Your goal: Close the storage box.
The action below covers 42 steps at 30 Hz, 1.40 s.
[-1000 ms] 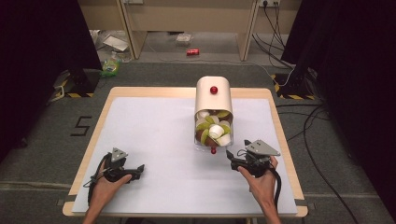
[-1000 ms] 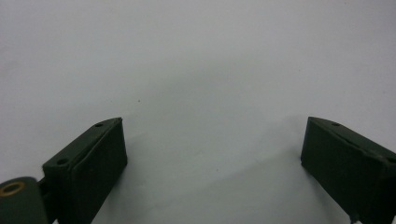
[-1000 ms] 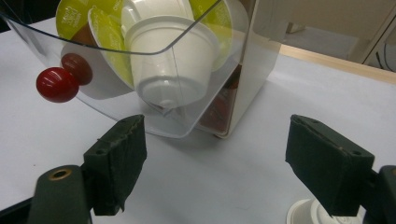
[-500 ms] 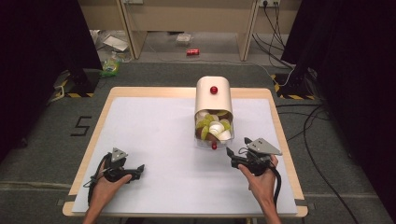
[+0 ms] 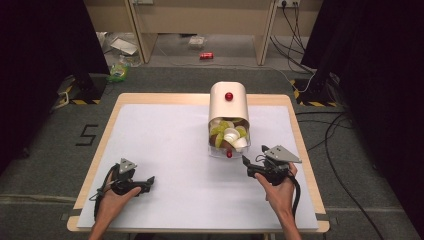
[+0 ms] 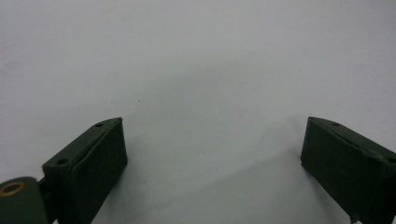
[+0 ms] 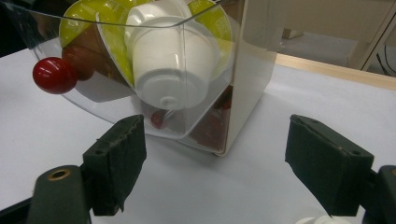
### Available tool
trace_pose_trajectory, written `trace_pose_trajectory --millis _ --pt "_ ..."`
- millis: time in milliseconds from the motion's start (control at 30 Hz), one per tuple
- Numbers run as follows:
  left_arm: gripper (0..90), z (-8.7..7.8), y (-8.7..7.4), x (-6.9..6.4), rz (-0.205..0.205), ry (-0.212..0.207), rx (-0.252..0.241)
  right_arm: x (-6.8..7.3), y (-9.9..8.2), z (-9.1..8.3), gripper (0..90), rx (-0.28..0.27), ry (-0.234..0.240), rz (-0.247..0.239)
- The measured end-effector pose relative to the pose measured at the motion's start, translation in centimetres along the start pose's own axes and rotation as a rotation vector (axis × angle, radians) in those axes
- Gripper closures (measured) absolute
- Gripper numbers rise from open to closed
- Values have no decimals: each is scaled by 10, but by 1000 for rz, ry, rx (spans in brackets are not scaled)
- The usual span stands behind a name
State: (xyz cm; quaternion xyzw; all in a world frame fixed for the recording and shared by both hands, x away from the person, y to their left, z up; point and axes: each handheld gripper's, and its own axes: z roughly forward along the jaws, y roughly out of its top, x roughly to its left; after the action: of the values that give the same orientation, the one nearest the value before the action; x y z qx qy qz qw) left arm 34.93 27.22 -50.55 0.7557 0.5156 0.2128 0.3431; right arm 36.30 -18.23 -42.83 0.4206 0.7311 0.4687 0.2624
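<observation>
Tabletop (image 5: 165, 140): white sheet over a light wood board, wood edge showing all round. Dark grey carpet floor below, black curtains both sides. Behind the tabletop: a wooden bench frame, loose cables, a red can (image 5: 206, 55) and some litter on the floor. Black "5" (image 5: 88, 135) marked on the carpet left of the tabletop; no other readable text or brands.

Cream capsule dispenser (image 5: 228, 104) stands right of centre toward the far edge, red knob on top. Its clear drawer (image 5: 227, 149) is tipped open toward the person, holding green, brown and white capsules, with a small red knob (image 7: 54, 75) on its front.

Left claw (image 5: 149, 180) rests near the front-left of the tabletop, well apart from the dispenser; jaws wide apart, nothing between them. Left gripper view: bare white sheet past the jaws.

Right claw (image 5: 246, 162) sits just beside the drawer front, jaws wide apart, holding nothing. Right gripper view adds detail: a white capsule (image 7: 170, 65) against the clear wall, green lids behind it.
</observation>
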Motion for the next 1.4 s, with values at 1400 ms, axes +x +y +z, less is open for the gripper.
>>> trace_pose_trajectory --millis 1400 --pt "60 0 0 0 1 1 -1 -9 10 15 174 15 -20 -5"
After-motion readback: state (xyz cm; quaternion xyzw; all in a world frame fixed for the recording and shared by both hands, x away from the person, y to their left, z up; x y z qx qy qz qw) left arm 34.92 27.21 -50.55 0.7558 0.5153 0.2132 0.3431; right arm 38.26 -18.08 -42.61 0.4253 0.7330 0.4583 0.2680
